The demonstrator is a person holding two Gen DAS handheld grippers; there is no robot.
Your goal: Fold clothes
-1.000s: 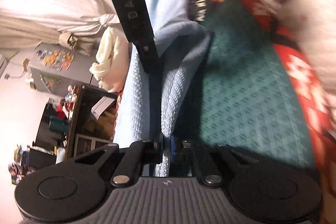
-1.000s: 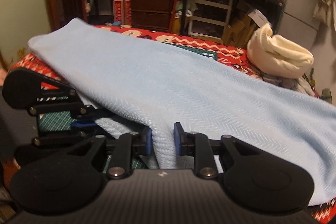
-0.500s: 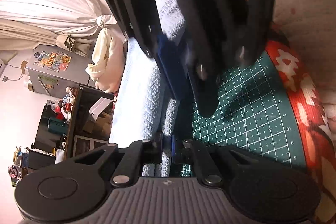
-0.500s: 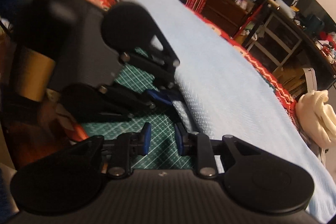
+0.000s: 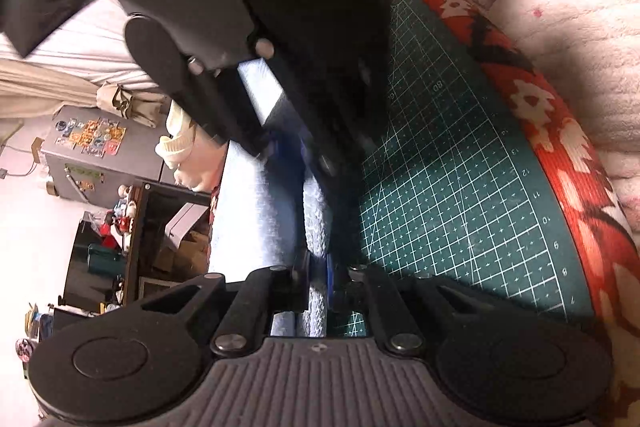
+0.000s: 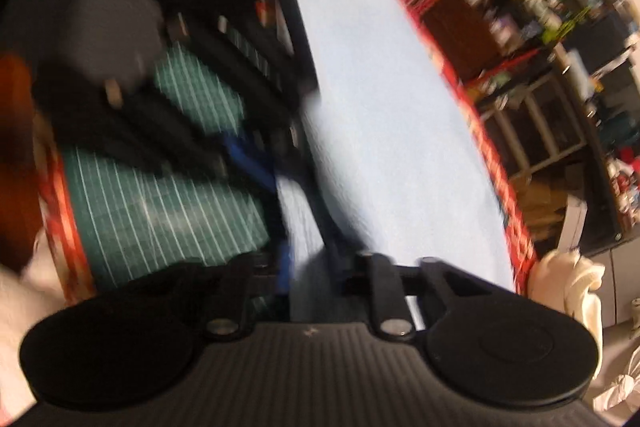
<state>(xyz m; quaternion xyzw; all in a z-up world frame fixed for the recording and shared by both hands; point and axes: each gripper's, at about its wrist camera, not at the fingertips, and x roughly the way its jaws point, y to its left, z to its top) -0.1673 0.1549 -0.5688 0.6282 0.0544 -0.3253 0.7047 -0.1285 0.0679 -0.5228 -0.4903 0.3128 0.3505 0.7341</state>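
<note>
- Left wrist view: the left gripper (image 5: pixel 318 283) is clamped on a bunched edge of the light blue garment (image 5: pixel 256 211), whose cloth runs between the pads at the near bottom of the picture.
- From there the garment stretches away up the left side, lying along the left edge of the green cutting mat (image 5: pixel 460 187). The mat sits on a red patterned cover (image 5: pixel 568 163).
- The right gripper (image 5: pixel 296 147) fills the far upper middle, its tips down at the same cloth edge, just beyond the left one.
- Right wrist view: this picture is blurred by motion. The right gripper (image 6: pixel 310 267) has just been closing, and blue cloth lies between its jaws; whether the pads already press on it I cannot tell.
- The garment (image 6: pixel 380 107) spreads wide to the right and far, over the red cover (image 6: pixel 516 211). The mat (image 6: pixel 160 203) shows on the left, with the left gripper (image 6: pixel 256 155) above it.
- Judged step: both grippers are taking hold of one near edge to start a fold.
- The next move likely calls for a firm right-hand pinch, then carrying both held points together across the garment, keeping the edge taut so the layers land even.
</note>
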